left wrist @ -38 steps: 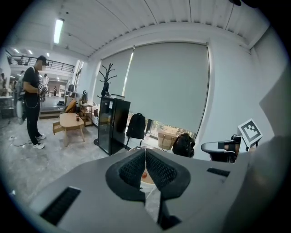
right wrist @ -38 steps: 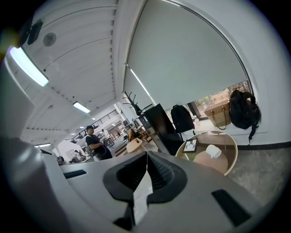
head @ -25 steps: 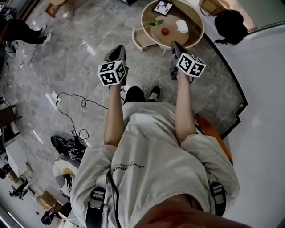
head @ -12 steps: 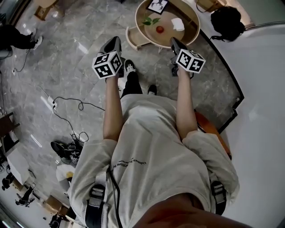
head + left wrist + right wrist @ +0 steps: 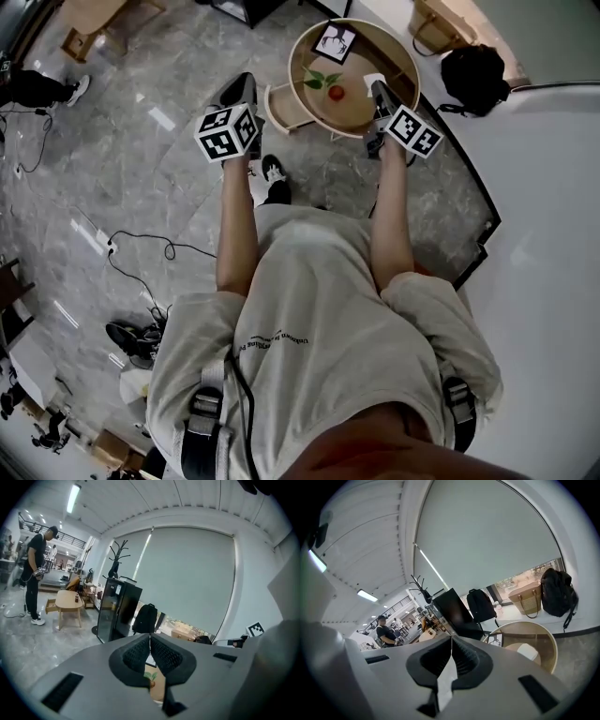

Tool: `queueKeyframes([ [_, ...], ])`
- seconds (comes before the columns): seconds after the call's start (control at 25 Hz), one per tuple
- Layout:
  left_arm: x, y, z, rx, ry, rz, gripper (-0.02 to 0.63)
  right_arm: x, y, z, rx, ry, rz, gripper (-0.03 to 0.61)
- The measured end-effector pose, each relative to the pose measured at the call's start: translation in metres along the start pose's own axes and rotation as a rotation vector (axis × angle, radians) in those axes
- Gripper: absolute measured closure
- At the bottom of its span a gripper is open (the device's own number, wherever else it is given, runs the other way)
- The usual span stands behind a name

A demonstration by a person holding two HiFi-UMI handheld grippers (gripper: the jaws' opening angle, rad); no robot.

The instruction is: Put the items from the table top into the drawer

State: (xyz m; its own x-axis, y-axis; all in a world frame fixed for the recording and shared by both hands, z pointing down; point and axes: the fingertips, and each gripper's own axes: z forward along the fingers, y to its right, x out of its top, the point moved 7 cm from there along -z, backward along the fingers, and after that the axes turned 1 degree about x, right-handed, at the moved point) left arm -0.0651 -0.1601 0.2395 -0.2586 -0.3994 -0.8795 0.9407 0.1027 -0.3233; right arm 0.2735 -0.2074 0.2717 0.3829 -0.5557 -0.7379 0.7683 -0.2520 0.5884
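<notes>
A round wooden table (image 5: 405,49) stands ahead of me, its drawer (image 5: 281,101) pulled open on the left side. On the top lie a framed picture (image 5: 336,40), a green leafy sprig (image 5: 320,79), a small red fruit (image 5: 337,92) and a white folded item (image 5: 374,79). My left gripper (image 5: 246,84) hangs shut beside the drawer, holding nothing. My right gripper (image 5: 377,91) is shut too, at the table's near edge, partly covering the white item. In the right gripper view the table (image 5: 548,641) and white item (image 5: 528,652) show past the shut gripper (image 5: 451,640).
A black backpack (image 5: 474,75) and a woven bag (image 5: 441,19) sit behind the table by a white curved wall. A cable (image 5: 141,246) trails on the marble floor at left. A black cabinet (image 5: 117,613), another wooden table (image 5: 68,601) and a standing person (image 5: 35,573) are farther off.
The person has stepped forward, so the table now lies right at the grippers. Both grippers stay shut and rose slightly toward the table.
</notes>
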Motion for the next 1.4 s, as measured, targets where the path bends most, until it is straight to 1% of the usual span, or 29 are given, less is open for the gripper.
queueKeyframes([
  [0.08,0.019,-0.027,0.011,0.004,0.018,-0.022,0.592,0.007,-0.012,0.026,0.029,0.027,0.039,0.546],
  [0.16,0.030,-0.052,0.020,0.008,0.028,-0.044,0.592,0.010,-0.022,0.048,0.042,0.040,0.055,0.545],
  [0.32,0.036,-0.090,0.037,0.019,0.018,-0.057,0.592,0.002,-0.032,0.084,0.015,0.024,0.047,0.546],
  [0.44,0.033,-0.113,0.053,0.022,-0.003,-0.084,0.592,-0.013,-0.038,0.102,0.007,0.001,0.056,0.546],
  [0.52,0.027,-0.121,0.061,0.009,-0.023,-0.099,0.592,-0.024,-0.038,0.106,-0.016,-0.032,0.040,0.546],
  [0.72,0.015,-0.126,0.087,-0.068,-0.075,-0.094,0.592,-0.043,-0.025,0.117,-0.131,-0.135,-0.050,0.546],
  [0.84,0.003,-0.125,0.105,-0.074,-0.098,-0.094,0.592,-0.061,-0.012,0.127,-0.167,-0.210,-0.101,0.546],
  [0.92,-0.004,-0.120,0.120,-0.079,-0.116,-0.088,0.592,-0.069,0.000,0.132,-0.190,-0.238,-0.103,0.546],
  [1.04,-0.023,-0.113,0.140,-0.087,-0.156,-0.081,0.592,-0.082,0.018,0.141,-0.212,-0.246,-0.071,0.546],
  [1.12,-0.045,-0.111,0.151,-0.088,-0.198,-0.081,0.592,-0.099,0.032,0.149,-0.229,-0.268,-0.070,0.546],
  [1.24,-0.089,-0.111,0.167,-0.088,-0.280,-0.071,0.592,-0.133,0.059,0.169,-0.253,-0.326,-0.078,0.545],
  [1.4,-0.154,-0.125,0.203,-0.081,-0.371,-0.046,0.592,-0.180,0.105,0.221,-0.257,-0.412,-0.090,0.546],
])
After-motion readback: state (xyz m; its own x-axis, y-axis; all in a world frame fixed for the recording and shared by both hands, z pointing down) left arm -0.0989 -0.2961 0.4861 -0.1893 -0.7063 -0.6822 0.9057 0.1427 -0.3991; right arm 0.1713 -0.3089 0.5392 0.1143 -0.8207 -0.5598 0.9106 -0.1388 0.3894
